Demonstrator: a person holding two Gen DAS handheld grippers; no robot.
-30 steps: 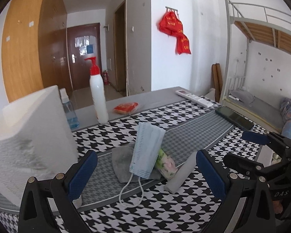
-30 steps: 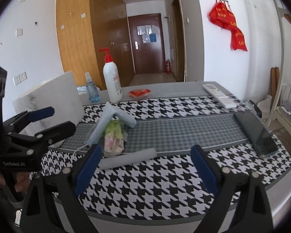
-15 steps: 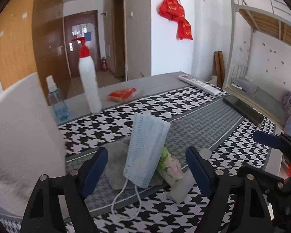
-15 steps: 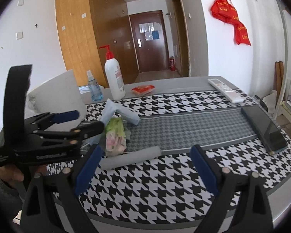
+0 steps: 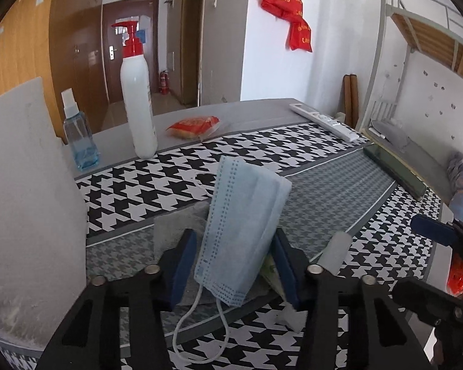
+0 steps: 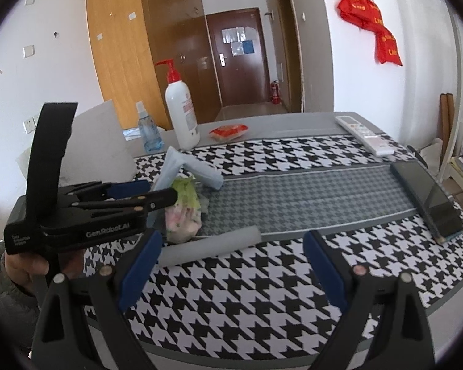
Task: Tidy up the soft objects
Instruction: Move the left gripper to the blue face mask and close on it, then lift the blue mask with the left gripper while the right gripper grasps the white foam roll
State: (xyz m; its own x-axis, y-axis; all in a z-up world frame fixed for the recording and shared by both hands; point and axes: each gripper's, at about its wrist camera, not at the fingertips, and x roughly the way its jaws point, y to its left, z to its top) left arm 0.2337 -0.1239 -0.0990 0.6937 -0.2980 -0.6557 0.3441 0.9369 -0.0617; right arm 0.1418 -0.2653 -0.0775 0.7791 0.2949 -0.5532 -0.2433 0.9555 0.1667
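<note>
Pale blue pleated fabric identifies the surgical face mask (image 5: 244,231), which is draped over a small heap of soft items on the houndstooth-patterned tablecloth (image 5: 293,339). Beneath it a grey folded cloth (image 5: 173,231) and a green-and-pink printed tissue pack (image 6: 183,212) are noted; a grey foam cylinder (image 6: 210,245) lies just beside the heap, toward the near edge.

The left gripper (image 5: 236,266) is positioned with its 2 blue-padded fingers on either side of the mask's lower half. The jaws are apart, and no contact with the fabric can be confirmed. The right gripper (image 6: 231,273) is held apart from the heap, jaws wide and nothing between them.

Handling assessment: the mask is judged very light, limp and easily creased. It is expected to fold and slide off the heap if pushed rather than pinched. A grip across the pleated body, near its lower half, is recommended; the white ear loop (image 5: 197,333) trailing onto the cloth is judged a poor hold and a snag risk. The tissue pack below is likely to be dragged along if the pinch is taken too deep.

A white foam block (image 5: 31,200) stands to the left of the heap.
</note>
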